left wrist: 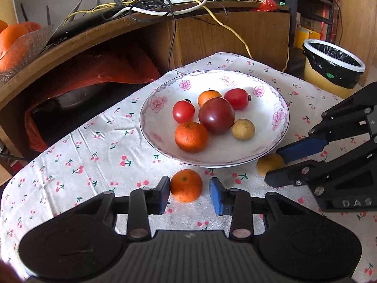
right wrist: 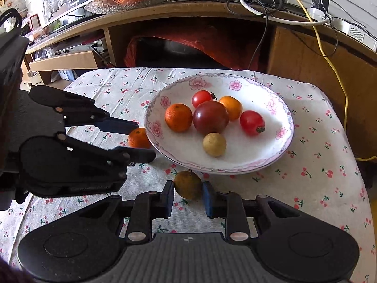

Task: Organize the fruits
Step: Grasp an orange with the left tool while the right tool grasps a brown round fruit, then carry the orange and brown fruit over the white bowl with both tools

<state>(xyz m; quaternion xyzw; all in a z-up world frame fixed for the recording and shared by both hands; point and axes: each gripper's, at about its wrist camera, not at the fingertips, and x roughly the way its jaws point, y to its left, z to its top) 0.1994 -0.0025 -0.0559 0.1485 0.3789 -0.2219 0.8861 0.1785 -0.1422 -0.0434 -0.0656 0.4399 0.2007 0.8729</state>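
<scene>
The left gripper [left wrist: 189,194] straddles an orange [left wrist: 186,185] on the desk [left wrist: 82,165], jaws apart, one pad touching and the other clear. Just right of it, the right gripper [right wrist: 188,194] brackets a small brownish fruit [right wrist: 187,184], seemingly pinched, though the contact is hard to read. Both lie just near the plate [right wrist: 286,141], which holds six fruits.
</scene>
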